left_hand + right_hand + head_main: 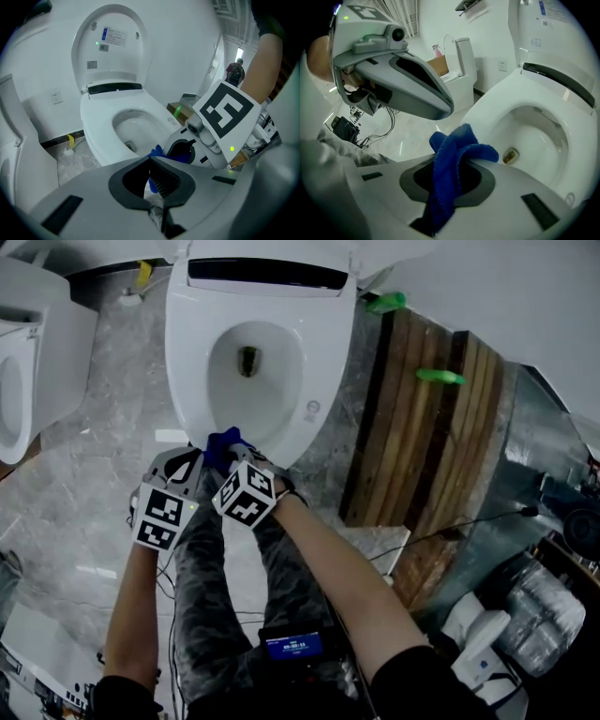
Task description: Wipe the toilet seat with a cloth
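Blue terry cloth (457,140) is sitting bunched between the fingers of the right gripper (457,161), which are clamping it just over the near rim of the white oval plastic toilet seat (187,381). Contact with the seat is not resolvable.

The left gripper (151,161) is hovering just beside, fingers pressed together on nothing.

Risk: most of the cloth is hanging loose, so drag along the rim could work it free and drop it into the bowl.

Only the left gripper view is showing the raised white lid (110,51). Only the right gripper view is showing the hold on the cloth.
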The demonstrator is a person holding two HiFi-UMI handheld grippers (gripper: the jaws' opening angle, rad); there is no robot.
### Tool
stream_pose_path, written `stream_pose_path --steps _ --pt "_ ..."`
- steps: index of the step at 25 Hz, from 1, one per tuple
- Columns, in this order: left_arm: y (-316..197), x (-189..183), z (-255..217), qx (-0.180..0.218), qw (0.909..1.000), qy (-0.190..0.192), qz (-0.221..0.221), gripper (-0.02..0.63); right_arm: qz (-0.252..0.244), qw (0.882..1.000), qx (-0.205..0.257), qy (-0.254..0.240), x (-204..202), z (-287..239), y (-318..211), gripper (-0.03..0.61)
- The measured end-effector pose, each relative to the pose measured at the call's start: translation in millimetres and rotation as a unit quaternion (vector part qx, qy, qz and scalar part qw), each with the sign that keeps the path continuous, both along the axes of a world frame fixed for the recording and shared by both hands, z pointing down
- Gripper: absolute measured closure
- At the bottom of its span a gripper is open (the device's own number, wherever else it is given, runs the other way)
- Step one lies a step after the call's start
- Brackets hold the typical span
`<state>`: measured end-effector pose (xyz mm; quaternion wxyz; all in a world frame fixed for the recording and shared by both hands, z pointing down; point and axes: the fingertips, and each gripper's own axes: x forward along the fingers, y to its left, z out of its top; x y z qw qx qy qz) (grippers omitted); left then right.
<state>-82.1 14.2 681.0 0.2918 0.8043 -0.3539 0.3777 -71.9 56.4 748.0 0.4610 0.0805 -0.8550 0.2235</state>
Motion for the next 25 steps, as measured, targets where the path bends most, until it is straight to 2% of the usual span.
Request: stream_pose_path --steps 3,10,14,25 --pt "4.6 14.5 -1.5 0.000 1.0000 -0.001 0.006 0.603 -0.007 1.000 -0.007 0.003 14.2 0.0 11.6 0.508" --pt "10.3 44.6 -0.5 -0.006 0.9997 -0.007 0.023 0.603 0.023 1.000 -0.021 0.000 45.4 0.0 21.6 0.508" --pt "10.8 64.4 0.7 -0.009 0.9993 -0.009 0.036 0.603 0.024 0.999 -0.024 -0.001 65.5 -0.2 24.5 0.508" --pt "0.2 118.9 6.8 -0.019 0.9969 -0.008 0.076 0.603 0.043 0.998 -0.041 -0.008 117.6 1.9 9.1 0.508"
